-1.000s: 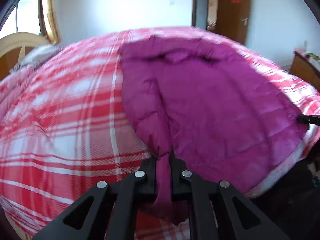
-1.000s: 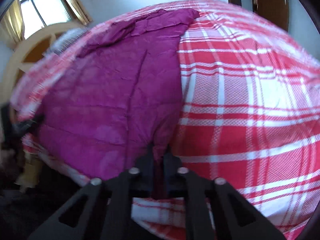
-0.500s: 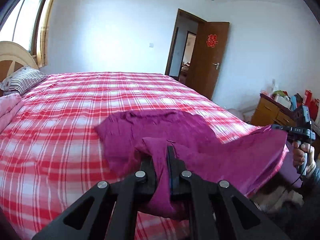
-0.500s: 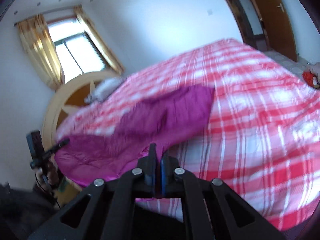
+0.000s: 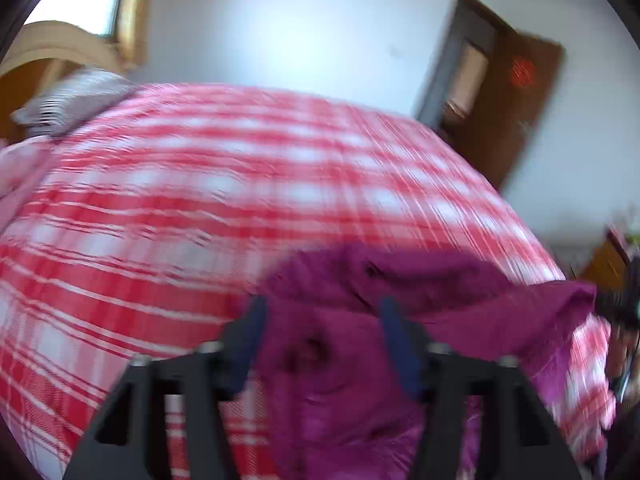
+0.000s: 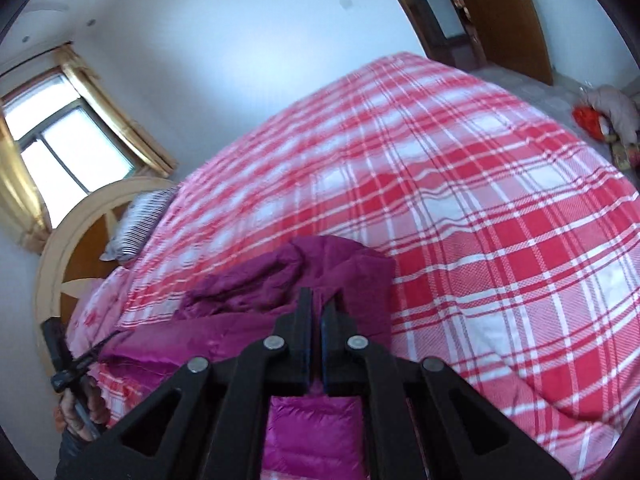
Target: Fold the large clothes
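Note:
A magenta down jacket lies bunched at the near edge of a bed with a red and white plaid cover. My left gripper is open, its fingers spread on either side of the jacket, which lies loose between and below them. The view is blurred. In the right wrist view the jacket is folded over itself near the bed's edge. My right gripper is shut on the jacket's edge, with shiny magenta fabric hanging below the jaws.
A striped pillow and a wooden headboard are at the bed's head, with a window behind. A brown door stands at the far wall. A wooden cabinet is at the right. Items lie on the floor.
My left gripper has opened and let go of the jacket. Both grippers have moved forward and down, and the jacket now lies bunched and folded over near the bed's edge. My right gripper stays shut.

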Available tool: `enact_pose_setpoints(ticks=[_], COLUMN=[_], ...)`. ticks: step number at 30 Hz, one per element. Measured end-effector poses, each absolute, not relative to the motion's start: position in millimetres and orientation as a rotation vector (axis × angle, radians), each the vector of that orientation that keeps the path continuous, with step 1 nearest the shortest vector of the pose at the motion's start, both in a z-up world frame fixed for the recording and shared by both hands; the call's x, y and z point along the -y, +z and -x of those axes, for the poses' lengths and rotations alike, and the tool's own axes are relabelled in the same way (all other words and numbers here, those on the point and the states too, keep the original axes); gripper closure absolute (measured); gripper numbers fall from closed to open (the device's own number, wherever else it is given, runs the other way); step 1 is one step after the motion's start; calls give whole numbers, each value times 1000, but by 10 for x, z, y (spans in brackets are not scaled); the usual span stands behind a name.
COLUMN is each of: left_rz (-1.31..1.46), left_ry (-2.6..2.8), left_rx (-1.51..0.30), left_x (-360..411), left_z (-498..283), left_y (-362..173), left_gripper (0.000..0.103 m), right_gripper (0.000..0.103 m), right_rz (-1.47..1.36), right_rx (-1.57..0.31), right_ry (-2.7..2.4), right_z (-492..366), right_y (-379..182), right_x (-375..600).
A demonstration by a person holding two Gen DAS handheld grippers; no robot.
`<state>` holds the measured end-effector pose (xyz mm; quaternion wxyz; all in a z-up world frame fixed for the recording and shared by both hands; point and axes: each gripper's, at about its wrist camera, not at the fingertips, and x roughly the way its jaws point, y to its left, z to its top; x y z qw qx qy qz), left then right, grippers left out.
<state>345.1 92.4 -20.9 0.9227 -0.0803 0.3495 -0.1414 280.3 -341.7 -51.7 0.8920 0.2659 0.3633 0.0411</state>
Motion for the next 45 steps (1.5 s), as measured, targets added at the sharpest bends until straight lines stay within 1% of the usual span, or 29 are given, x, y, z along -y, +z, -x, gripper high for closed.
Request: enact_pose_setpoints(ticks=[2,3,6,8,11,13,14,15,16,17,18,19,22,25,26,27,29,32,35,37,45], left_rz=[197,212,155,72,-67,-143,-173,-176,-162,-134,-98,-80,-96,-86,-101,-127,-189,-247,-168,-128,-117], left_ry=[-238,-216,-251,-273,-268,-207,-154,-131,-102,-88,-91,-94,-71,-89,-90,-83,-72,1,0,-4,-4], left_rx=[-646,-616,-600,-610,-669,-680,-711,-735,-776,-803,-811,-808,-799,-735,-715,-703,-705,-726,-795,-801,-814], left_x=[-1072,-1089,-765,-434,44,222,279,284,257,217,173,154,182,289,336,399,507,524,387,341,367], left_z=[-3411,-3393,-3391,-3411,-3522,-3627,-3708,-3758,-3823,-3857,-3861,-3861,-3849,-3821,-3817,-3856,-3993,-4201,-4364,-4391,-4450], left_y=[-117,-91,-102,-210,-528,-749,-892,-983,-1102,-1174,-1216,-1243,-1161,-938,-873,-840,-871,-1036,-1227,-1255,-1312], left_gripper=[25,24,23,23,23,23,23,23,23,23,23,23,23,23,23,23,22,22,22,22,19], right_gripper=[98,98,98,98,97,96,92,79,71,42,20,17,18,28,34,42,49,49,49,49,49], right_rz=[-562,-556,-509,-478,-470,-487,-500,-517,-526,-503,-460,-410,-274,-163,-118,-70,-28,-35,-77,-97,-124], right_rx=[-789,-806,-841,-849,-860,-853,-853,-852,-840,-799,-750,-698,-614,-630,-646,-665,-714,-779,-805,-808,-814], right_ry=[73,72,74,66,58,57,42,25,10,-44,-98,-126,-97,18,59,100,101,63,33,34,28], right_z=[-2930,-3007,-3262,-3442,-3633,-3717,-3739,-3722,-3685,-3563,-3485,-3395,-3214,-3293,-3363,-3456,-3650,-3890,-4015,-4057,-4152], right_y=[-636,-693,-784,-832,-925,-990,-1010,-1005,-980,-895,-810,-718,-522,-519,-555,-625,-782,-1041,-1203,-1223,-1333], right_x=[3454,3450,3353,3291,3236,3250,3276,3294,3297,3273,3197,3114,2750,2275,2101,1915,1758,1778,1908,1959,1952])
